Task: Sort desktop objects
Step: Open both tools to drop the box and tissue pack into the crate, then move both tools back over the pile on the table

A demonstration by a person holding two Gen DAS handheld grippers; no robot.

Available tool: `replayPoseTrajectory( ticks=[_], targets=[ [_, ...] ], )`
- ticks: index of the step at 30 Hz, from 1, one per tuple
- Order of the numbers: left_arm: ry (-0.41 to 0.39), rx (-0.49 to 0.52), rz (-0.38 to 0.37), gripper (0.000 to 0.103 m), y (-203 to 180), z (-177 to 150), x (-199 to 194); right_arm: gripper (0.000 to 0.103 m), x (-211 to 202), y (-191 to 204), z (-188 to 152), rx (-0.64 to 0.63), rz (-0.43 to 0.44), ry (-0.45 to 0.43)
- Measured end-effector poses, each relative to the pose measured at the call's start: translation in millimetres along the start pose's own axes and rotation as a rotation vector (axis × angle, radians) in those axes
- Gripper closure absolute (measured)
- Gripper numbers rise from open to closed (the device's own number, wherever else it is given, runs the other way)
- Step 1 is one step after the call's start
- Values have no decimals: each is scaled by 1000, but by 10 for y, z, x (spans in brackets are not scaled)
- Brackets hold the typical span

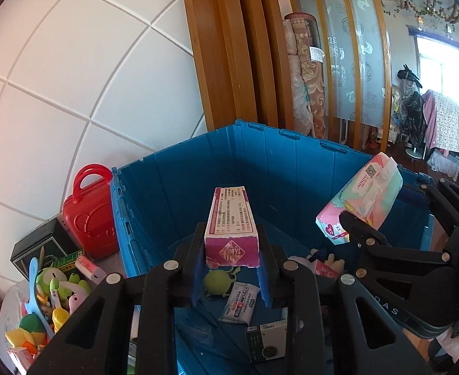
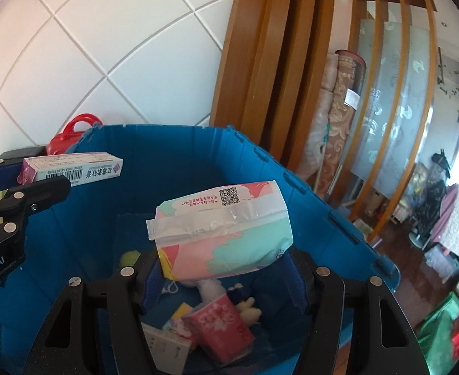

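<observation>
Claws both carry loads above the blue plastic crate: our left claw clamps a long pink cardboard box, our right claw a pastel soft tissue pack.

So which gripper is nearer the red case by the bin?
Left. The left gripper, holding the pink box, is over the bin's side nearest the red case. The right gripper, holding the tissue pack, is further from it.
</observation>
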State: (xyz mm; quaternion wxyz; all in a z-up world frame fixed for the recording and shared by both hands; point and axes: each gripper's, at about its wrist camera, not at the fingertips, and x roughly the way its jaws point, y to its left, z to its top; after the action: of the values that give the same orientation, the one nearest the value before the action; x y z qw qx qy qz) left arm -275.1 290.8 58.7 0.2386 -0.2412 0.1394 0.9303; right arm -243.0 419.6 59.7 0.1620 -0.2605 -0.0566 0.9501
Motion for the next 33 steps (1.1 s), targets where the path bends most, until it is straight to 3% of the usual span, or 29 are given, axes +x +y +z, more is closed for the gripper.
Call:
replayPoseTrajectory(
  ticks=[4, 8, 11, 16, 26, 33],
  targets=[
    [32, 21, 20, 71, -37, -5, 58, 37, 18, 35, -10, -10, -2, 5],
    [65, 2, 11, 42, 6, -8, 98, 33, 46, 52, -2, -9, 8, 12],
    [54, 5, 18, 35, 6, -24, 75, 24, 46, 45, 0, -6, 4, 5],
    [8, -42, 21, 34, 92, -69, -17, 0, -35, -48, 22, 32, 2, -20],
    [-29, -200, 72, 28, 667, -534, -551, 0, -499, 176, 80, 50, 126, -108],
    [-14, -262, 252, 25, 1419, -1094, -1090, 0, -899, 844, 220, 1, 271, -176]
  ],
)
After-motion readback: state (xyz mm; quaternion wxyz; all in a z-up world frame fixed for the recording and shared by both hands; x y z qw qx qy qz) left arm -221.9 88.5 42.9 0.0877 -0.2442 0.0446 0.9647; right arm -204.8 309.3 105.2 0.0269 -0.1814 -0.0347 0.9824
